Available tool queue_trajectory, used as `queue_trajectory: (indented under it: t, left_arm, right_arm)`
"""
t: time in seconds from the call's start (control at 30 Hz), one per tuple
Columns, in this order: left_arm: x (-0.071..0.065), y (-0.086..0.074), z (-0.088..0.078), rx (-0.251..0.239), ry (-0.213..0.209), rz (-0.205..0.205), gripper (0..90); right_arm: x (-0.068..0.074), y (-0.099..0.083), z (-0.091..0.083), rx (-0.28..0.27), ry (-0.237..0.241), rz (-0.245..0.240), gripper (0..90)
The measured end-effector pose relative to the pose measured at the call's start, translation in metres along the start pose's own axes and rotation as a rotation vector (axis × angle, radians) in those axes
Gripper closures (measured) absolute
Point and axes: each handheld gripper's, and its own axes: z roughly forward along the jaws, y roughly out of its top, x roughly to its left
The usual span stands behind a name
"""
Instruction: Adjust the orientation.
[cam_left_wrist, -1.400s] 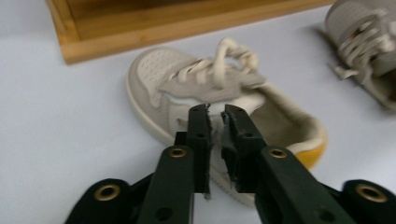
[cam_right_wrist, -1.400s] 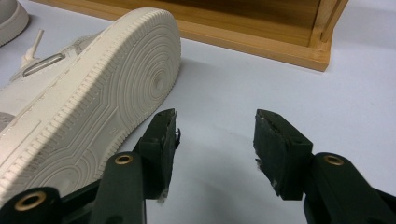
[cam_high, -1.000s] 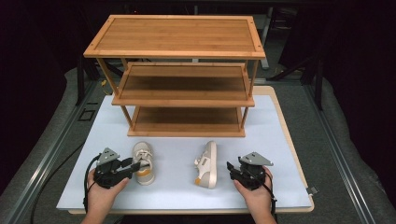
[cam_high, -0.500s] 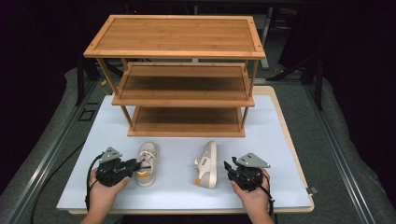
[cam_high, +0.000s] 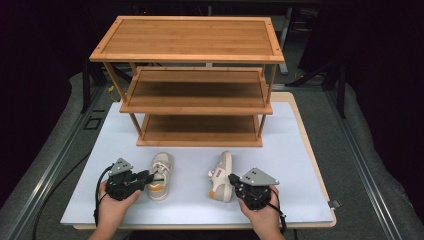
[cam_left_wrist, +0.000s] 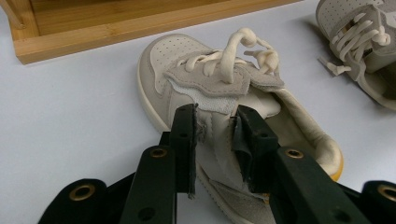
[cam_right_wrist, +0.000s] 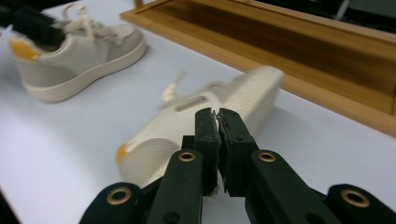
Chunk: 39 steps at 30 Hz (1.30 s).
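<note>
Two small beige sneakers with yellow heel patches lie on the white mat in front of a wooden rack. The left shoe (cam_high: 161, 170) (cam_left_wrist: 187, 60) (cam_right_wrist: 79, 51) stands upright. My left gripper (cam_high: 148, 175) (cam_left_wrist: 215, 126) is shut on its near side wall by the collar, one jaw inside and one outside. The right shoe (cam_high: 222, 170) (cam_left_wrist: 359, 28) (cam_right_wrist: 243, 98) lies on its side, sole facing my right gripper (cam_high: 232, 179) (cam_right_wrist: 217, 116). That gripper's jaws are pressed together at the sole's middle. I cannot tell whether they touch it.
A three-tier bamboo shoe rack (cam_high: 200, 50) (cam_left_wrist: 116, 28) (cam_right_wrist: 280, 46) stands at the back of the white mat (cam_high: 300, 165), all its shelves bare. The mat lies on a wooden table with grey floor and dark surroundings around it.
The left shoe has shifted slightly to the right with my left gripper on it. My right gripper has edged left, closer to the right shoe's sole.
</note>
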Motion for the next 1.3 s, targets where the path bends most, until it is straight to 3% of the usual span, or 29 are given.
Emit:
queue_trajectory:
  t: [0.1, 0.13, 0.33, 0.5, 0.63, 0.67, 0.73, 0.83, 0.87, 1.0, 1.07, 1.13, 1.17, 1.23, 1.3]
  left_arm:
    - [0.000, 0.000, 0.000, -0.001, -0.001, 0.005, 69.7]
    - [0.000, 0.000, 0.000, -0.001, -0.001, 0.005, 69.7]
    - [0.001, -0.002, 0.001, -0.009, -0.004, -0.002, 68.2]
    - [0.002, -0.003, 0.000, -0.013, -0.005, -0.003, 67.4]
    - [0.002, -0.003, 0.000, -0.014, -0.007, -0.007, 67.0]
    - [0.002, -0.003, 0.000, -0.014, -0.007, -0.007, 66.9]
    - [0.003, -0.003, 0.000, -0.013, -0.008, -0.006, 66.8]
    - [0.003, -0.003, 0.000, -0.013, -0.009, -0.007, 66.6]
    - [0.003, -0.003, 0.001, -0.012, -0.009, -0.008, 66.6]
    - [0.004, -0.003, 0.002, -0.008, -0.017, -0.016, 65.3]
    - [0.005, -0.003, 0.003, -0.009, -0.021, -0.027, 64.2]
    - [0.006, -0.002, 0.004, -0.006, -0.024, -0.039, 62.3]
    - [0.007, -0.002, 0.006, 0.000, -0.023, -0.041, 60.7]
    - [0.007, -0.002, 0.007, 0.001, -0.021, -0.046, 60.3]
    - [0.007, -0.002, 0.007, 0.002, -0.021, -0.051, 59.8]
  right_arm:
    - [0.012, 0.000, 0.008, 0.048, -0.012, -0.073, 86.6]
    - [0.012, 0.000, 0.008, 0.048, -0.012, -0.073, 86.6]
    - [0.005, -0.002, 0.008, 0.052, 0.012, -0.016, 86.2]
    - [-0.001, -0.004, 0.002, 0.068, -0.014, 0.013, 86.0]
    - [-0.014, -0.012, -0.009, 0.089, -0.042, 0.098, 86.3]
    - [-0.014, -0.012, -0.009, 0.089, -0.042, 0.098, 86.3]
    - [-0.019, -0.019, -0.013, 0.128, -0.098, 0.129, 86.0]
    - [-0.029, -0.029, -0.014, 0.174, -0.100, 0.183, 83.9]
    - [-0.033, -0.031, -0.013, 0.176, -0.070, 0.213, 82.6]
    - [-0.036, -0.034, -0.012, 0.192, -0.079, 0.232, 77.6]
    - [-0.035, -0.035, -0.016, 0.187, -0.115, 0.224, 74.0]
    - [-0.034, -0.034, -0.021, 0.138, -0.150, 0.234, 67.3]
    - [-0.032, -0.031, -0.024, 0.094, -0.154, 0.239, 63.6]
    - [-0.031, -0.030, -0.025, 0.082, -0.148, 0.237, 61.8]
    - [-0.027, -0.028, -0.025, 0.036, -0.133, 0.237, 57.0]
